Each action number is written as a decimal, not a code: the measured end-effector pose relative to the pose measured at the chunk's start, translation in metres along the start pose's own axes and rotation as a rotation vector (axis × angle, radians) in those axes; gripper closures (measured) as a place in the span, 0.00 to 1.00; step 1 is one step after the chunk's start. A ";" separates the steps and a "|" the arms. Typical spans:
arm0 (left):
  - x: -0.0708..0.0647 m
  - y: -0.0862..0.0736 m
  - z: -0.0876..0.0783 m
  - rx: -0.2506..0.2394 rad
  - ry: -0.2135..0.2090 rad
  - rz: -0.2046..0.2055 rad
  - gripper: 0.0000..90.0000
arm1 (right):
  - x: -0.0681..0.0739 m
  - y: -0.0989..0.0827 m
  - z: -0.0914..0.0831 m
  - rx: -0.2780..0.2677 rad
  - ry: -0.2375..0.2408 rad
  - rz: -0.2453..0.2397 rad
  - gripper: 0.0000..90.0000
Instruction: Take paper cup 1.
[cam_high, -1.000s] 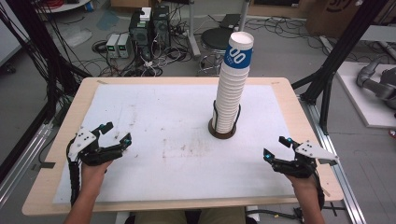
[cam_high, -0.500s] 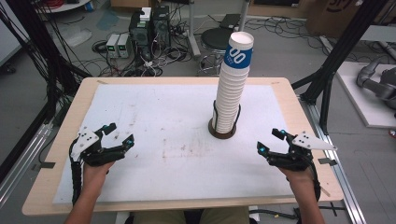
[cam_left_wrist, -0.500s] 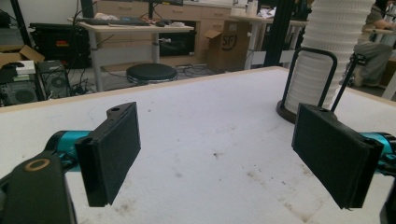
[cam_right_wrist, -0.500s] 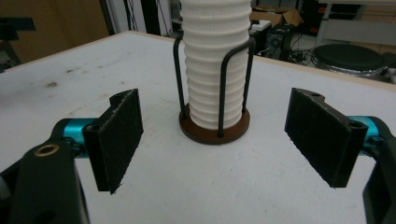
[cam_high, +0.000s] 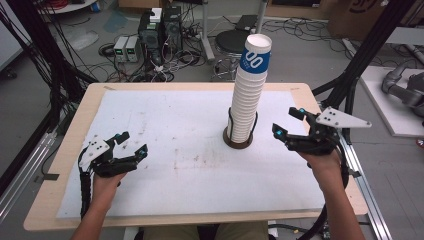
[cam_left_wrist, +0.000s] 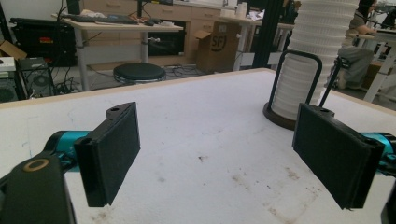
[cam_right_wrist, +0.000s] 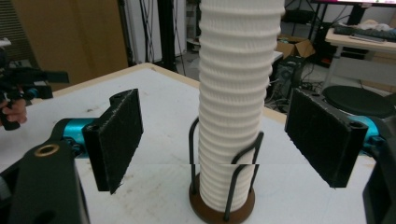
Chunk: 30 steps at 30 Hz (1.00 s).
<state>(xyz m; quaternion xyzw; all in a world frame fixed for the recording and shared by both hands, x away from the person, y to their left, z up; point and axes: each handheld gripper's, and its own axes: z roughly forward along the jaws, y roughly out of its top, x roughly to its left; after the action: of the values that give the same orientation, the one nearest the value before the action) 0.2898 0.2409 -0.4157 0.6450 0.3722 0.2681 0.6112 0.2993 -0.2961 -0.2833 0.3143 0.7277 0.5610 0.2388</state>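
A tall stack of white paper cups (cam_high: 248, 95) stands upright in a dark round holder with wire loops (cam_high: 238, 139), right of the table's middle; the top cup has a blue band. My right gripper (cam_high: 290, 122) is open, raised just right of the stack and aimed at it. In the right gripper view the cup stack (cam_right_wrist: 236, 98) rises between the wide-apart jaws, farther off. My left gripper (cam_high: 132, 143) rests open near the front left of the table, nothing between its jaws. The left gripper view has the cup stack (cam_left_wrist: 306, 70) far off at upper right.
A white sheet (cam_high: 190, 150) covers the wooden table (cam_high: 60, 165). Black frame posts stand at both sides. Behind the table are a black stool (cam_high: 232, 42), computer boxes and cables on the floor. In the right gripper view the other hand's gripper (cam_right_wrist: 23, 79) appears at far left.
My right gripper has risen and moved forward and left, closer to the cup stack. The left gripper has barely shifted.
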 end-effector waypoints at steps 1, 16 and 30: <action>0.000 0.000 0.000 -0.003 -0.001 -0.005 0.17 | 0.000 0.008 0.003 -0.001 0.005 -0.010 0.22; 0.000 -0.001 0.001 -0.003 -0.012 -0.007 0.17 | 0.000 0.078 0.034 0.031 0.022 -0.066 0.22; 0.001 -0.002 0.002 -0.004 -0.015 -0.016 0.17 | -0.016 0.113 0.050 0.042 0.010 -0.033 0.22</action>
<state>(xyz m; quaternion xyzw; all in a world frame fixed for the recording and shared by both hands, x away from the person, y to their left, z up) 0.2915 0.2410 -0.4178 0.6427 0.3724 0.2591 0.6174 0.3672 -0.2547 -0.1868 0.3046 0.7456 0.5429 0.2378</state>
